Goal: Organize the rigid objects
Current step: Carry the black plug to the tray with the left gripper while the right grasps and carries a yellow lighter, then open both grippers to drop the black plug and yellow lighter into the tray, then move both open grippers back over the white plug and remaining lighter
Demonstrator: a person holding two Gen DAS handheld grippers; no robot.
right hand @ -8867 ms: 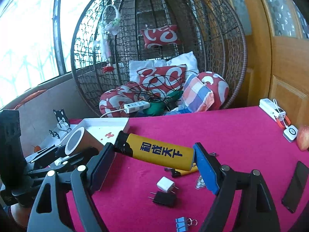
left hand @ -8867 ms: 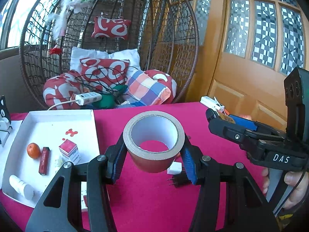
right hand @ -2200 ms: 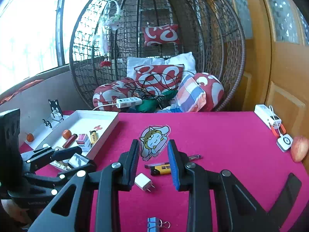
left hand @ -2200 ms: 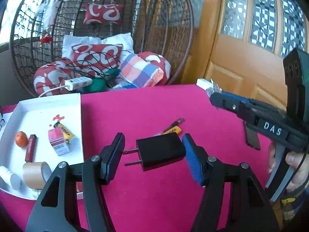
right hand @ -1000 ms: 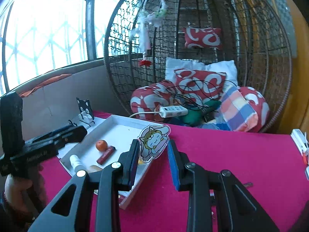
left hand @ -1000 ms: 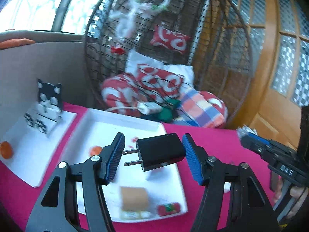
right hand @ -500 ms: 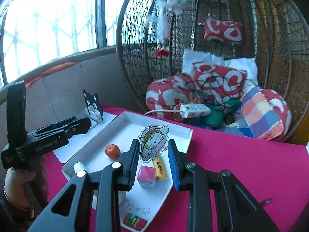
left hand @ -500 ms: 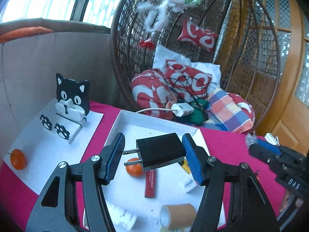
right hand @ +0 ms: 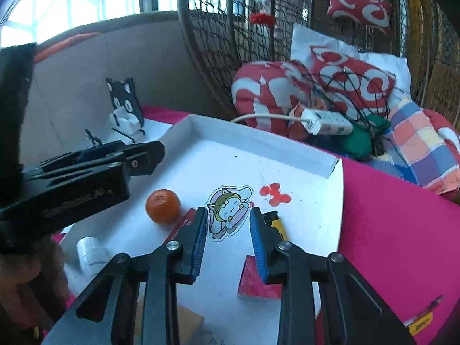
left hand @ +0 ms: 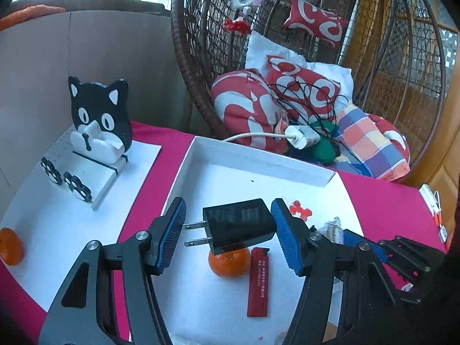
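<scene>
Both grippers are now hanging lower over the white tray (left hand: pixel 253 164) than half a second ago: the left gripper (left hand: pixel 227 231) is clamping a black charger (left hand: pixel 238 224) above an orange (left hand: pixel 229 261), while the right gripper (right hand: pixel 228 224) is pinching a cartoon sticker (right hand: pixel 228 208).

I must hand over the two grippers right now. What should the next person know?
Left gripper: shut on the black charger, held over the white tray, above the orange.
Right gripper: shut on the cartoon sticker, also over the tray.
Already in the tray: orange, red lighter, yellow lighter, red box, white bottle.
Left to do: set down the charger and the sticker on a bare part of the tray. A yellow item lies on the red cloth.
</scene>
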